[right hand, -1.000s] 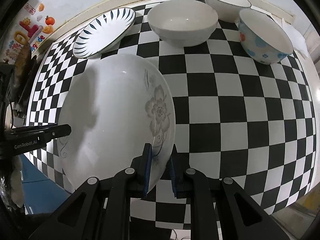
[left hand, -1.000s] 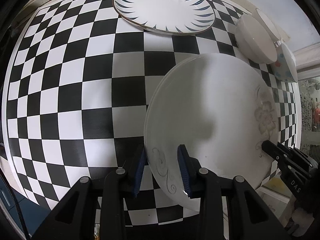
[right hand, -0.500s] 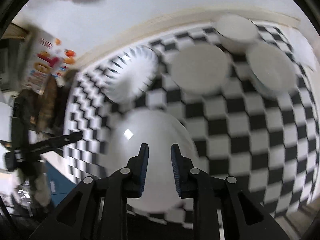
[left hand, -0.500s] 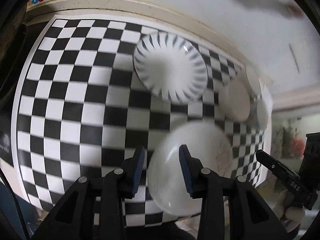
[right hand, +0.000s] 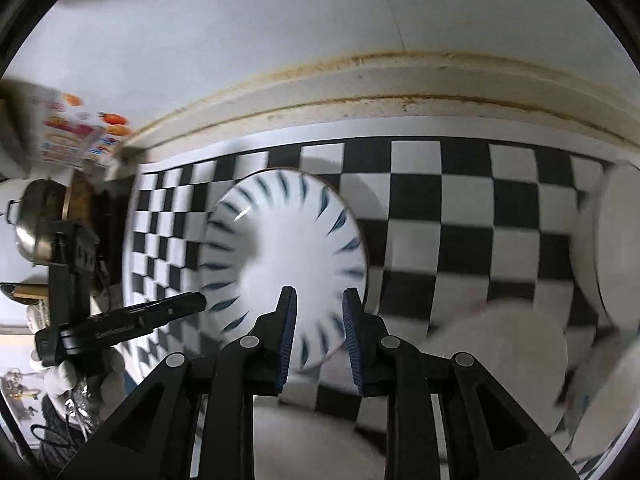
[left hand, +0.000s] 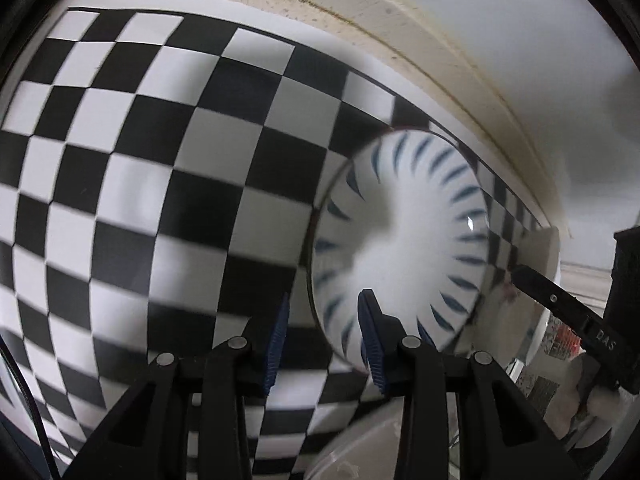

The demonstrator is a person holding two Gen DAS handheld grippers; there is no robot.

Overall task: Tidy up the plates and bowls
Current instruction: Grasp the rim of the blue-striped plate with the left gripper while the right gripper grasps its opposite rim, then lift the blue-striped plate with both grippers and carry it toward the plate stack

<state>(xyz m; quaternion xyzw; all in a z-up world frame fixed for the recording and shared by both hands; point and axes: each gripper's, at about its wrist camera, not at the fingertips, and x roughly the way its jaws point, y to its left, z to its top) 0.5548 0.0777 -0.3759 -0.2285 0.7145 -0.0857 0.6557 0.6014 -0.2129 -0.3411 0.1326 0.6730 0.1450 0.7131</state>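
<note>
Both grippers have let go of the white floral plate and swung over to the round white plate with blue leaf strokes [left hand: 400, 240] on the checkered worktop [left hand: 160, 160]. Left gripper [left hand: 322, 344] and right gripper [right hand: 319, 336] hover at its opposite edges, jaws slightly apart and empty; stacking it seems next.

1. The left gripper [left hand: 322, 344] points down at a checkered cloth [left hand: 132, 184], its blue pads apart with nothing between them.
2. A blue-leaf plate [left hand: 404, 240] lies on the cloth near the beige ledge [left hand: 440, 60]; its near edge sits behind the right pad.
3. The right gripper [left hand: 520, 274] reaches in at the plate's far side.
4. Everything is blurred.
</note>
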